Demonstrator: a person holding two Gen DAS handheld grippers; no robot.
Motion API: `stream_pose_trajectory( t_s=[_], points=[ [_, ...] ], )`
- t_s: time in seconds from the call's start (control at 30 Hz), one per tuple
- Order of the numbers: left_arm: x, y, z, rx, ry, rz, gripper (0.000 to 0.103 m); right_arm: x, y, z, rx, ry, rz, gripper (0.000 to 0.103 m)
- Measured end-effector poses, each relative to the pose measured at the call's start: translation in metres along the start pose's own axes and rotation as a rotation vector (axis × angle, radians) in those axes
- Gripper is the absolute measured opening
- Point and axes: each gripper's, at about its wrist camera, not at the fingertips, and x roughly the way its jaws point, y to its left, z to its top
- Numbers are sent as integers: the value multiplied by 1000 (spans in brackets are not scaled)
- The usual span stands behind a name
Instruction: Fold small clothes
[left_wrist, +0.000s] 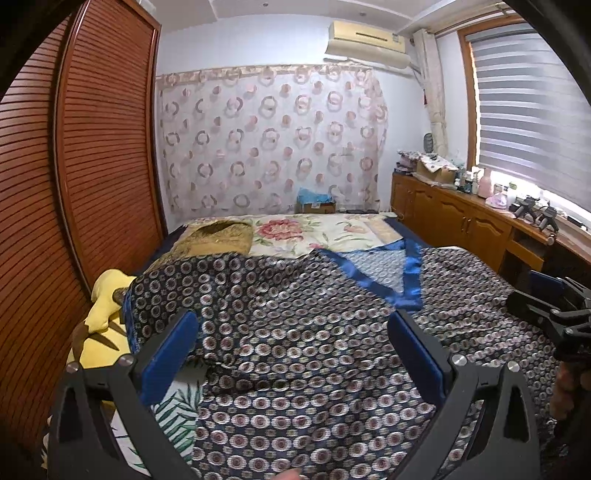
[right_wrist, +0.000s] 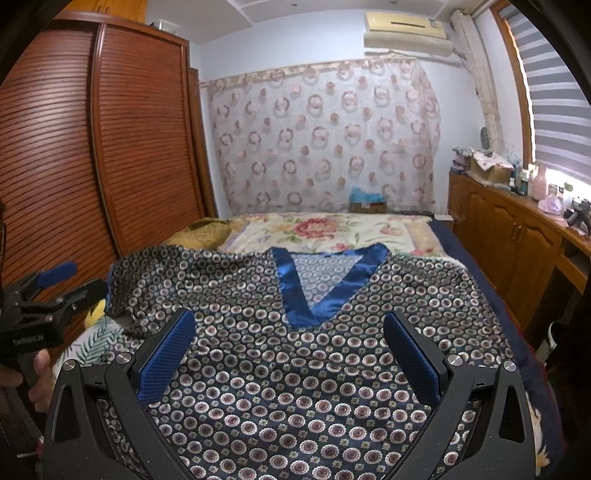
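Observation:
A dark blue top with a circle-flower print (right_wrist: 288, 369) lies spread flat on the bed, its shiny blue V-neck collar (right_wrist: 321, 291) pointing toward me. It also shows in the left wrist view (left_wrist: 314, 354), collar (left_wrist: 391, 280) to the right. My right gripper (right_wrist: 286, 343) hovers open above the top's middle, just below the collar, holding nothing. My left gripper (left_wrist: 293, 345) hovers open above the top's left part, holding nothing. Each gripper shows at the edge of the other's view: the right one (left_wrist: 546, 317), the left one (right_wrist: 55, 288).
A floral bedspread (right_wrist: 332, 229) covers the far bed. A yellow cloth (left_wrist: 103, 314) and leaf-print sheet (left_wrist: 177, 417) lie at the bed's left edge. A louvred wooden wardrobe (right_wrist: 74, 147) stands left, a wooden cabinet with clutter (right_wrist: 517, 221) right.

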Motion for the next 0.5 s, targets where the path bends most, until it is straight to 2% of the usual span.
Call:
stream_pose_trajectory(
  t_s=[0.17, 0.5],
  points=[
    [17, 24, -10, -6, 33, 29, 103, 17, -3, -11, -2, 39, 43, 103],
    [47, 79, -25, -6, 123, 81, 103, 51, 4, -26, -37, 127, 74, 103]
  ],
)
